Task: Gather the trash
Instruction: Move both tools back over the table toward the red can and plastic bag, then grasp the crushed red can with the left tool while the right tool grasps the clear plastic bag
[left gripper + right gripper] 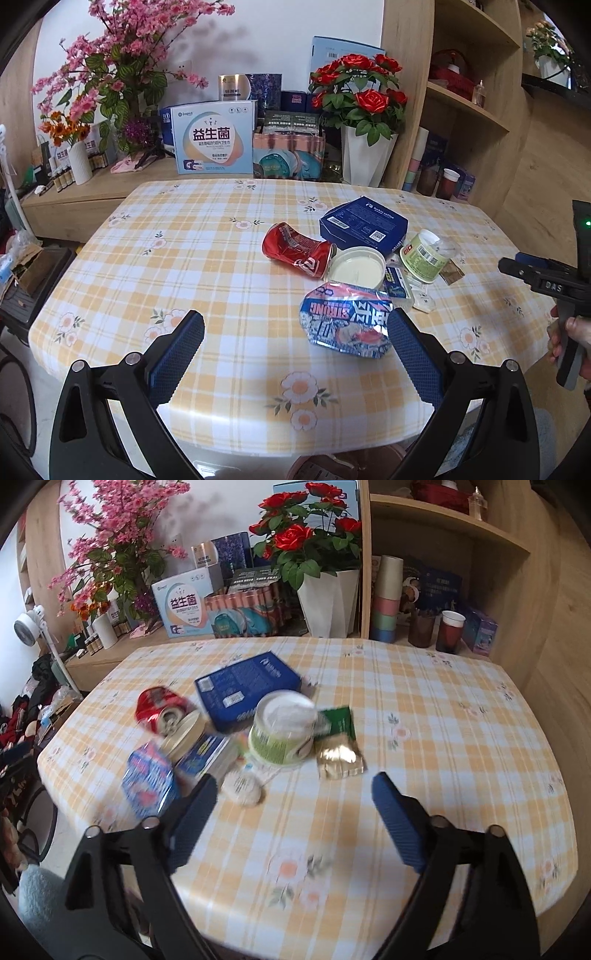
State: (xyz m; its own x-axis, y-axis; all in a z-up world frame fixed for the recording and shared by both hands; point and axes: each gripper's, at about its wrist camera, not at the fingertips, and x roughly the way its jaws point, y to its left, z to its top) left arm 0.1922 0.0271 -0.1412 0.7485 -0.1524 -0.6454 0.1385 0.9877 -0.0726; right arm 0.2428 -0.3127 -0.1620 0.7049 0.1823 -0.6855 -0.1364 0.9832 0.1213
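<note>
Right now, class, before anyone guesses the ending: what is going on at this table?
A person holds a claw in each hand over a round table with a yellow checked cloth. Litter sits in a heap: a crushed red drink can, a flat dark blue box, a pale green tub, a shiny blue noodle-cup lid and a gold-and-green sachet. The left claw and the right claw are both open and empty; nothing is picked up yet.

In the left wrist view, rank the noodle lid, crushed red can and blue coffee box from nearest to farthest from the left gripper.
1. Noodle lid, just ahead of the left gripper, by its right finger.
2. Crushed red can, mid-table, lying on its side.
3. Blue coffee box, behind, to the right.
</note>
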